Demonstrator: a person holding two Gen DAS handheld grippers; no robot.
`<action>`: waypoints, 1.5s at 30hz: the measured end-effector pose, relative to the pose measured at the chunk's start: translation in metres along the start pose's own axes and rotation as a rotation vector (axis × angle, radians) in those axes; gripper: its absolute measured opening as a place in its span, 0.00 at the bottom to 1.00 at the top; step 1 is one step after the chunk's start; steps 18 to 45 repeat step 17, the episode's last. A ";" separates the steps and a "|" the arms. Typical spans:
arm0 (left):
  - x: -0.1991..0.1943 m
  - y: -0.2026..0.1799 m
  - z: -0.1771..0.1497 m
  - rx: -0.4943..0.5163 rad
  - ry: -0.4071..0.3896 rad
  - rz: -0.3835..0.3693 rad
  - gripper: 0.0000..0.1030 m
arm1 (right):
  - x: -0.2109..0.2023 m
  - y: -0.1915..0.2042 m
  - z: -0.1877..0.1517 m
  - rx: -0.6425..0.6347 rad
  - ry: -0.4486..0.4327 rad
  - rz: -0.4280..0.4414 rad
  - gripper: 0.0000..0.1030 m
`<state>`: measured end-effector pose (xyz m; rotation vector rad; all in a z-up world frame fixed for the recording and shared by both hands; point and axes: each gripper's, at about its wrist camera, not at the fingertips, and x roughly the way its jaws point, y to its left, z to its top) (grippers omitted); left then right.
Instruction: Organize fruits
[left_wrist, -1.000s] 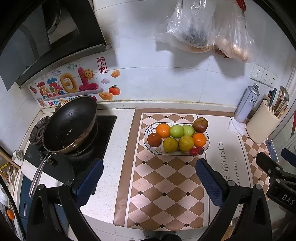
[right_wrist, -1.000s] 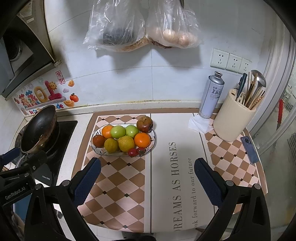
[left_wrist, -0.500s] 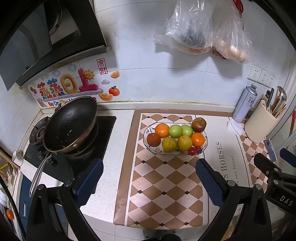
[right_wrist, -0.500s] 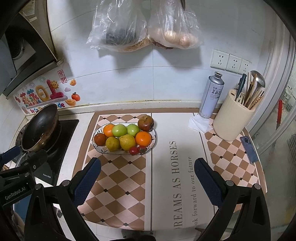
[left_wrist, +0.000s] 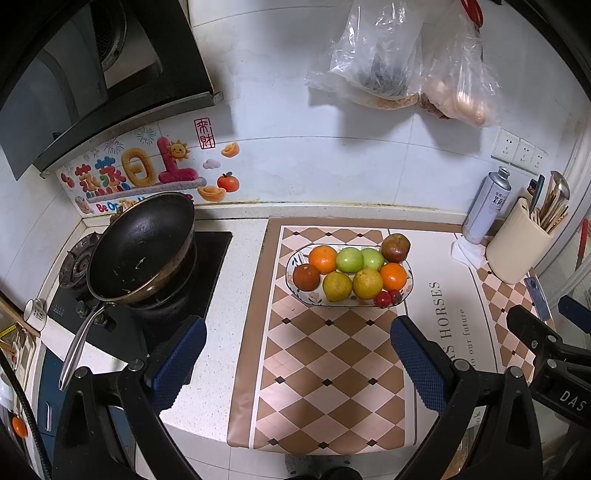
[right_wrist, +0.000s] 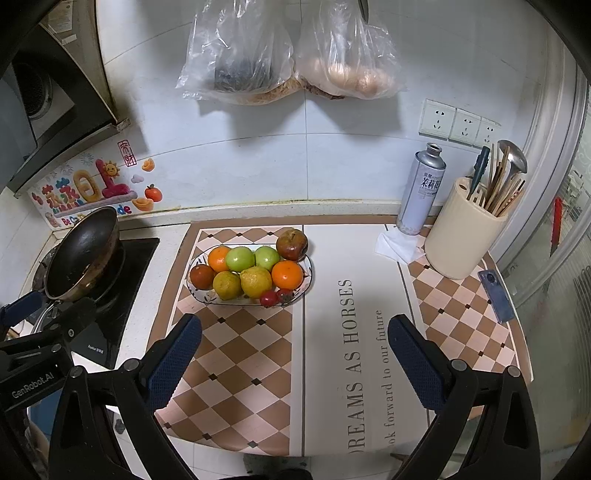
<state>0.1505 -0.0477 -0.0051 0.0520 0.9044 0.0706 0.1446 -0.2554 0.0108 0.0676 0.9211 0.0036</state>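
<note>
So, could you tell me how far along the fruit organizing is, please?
Done: nothing shows as sorted; the fruits all sit piled in the fruit bowl. In hand: nothing; the left hand-held gripper and right hand-held gripper are open and empty. Left: all of the sorting.

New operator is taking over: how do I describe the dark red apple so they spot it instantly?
Find the oval patterned fruit dish on the checkered brown mat. The dark red apple sits at its far right end, beside a green apple: the only mottled reddish-brown fruit with a stem.
</note>
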 end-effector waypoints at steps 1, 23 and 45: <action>0.000 0.000 0.000 0.000 -0.001 0.002 0.99 | 0.001 0.000 0.000 0.001 0.001 0.004 1.00; -0.002 -0.001 -0.002 0.000 -0.008 0.004 0.99 | -0.007 0.000 -0.004 0.001 0.001 0.007 1.00; -0.002 -0.001 -0.002 0.000 -0.008 0.004 0.99 | -0.007 0.000 -0.004 0.001 0.001 0.007 1.00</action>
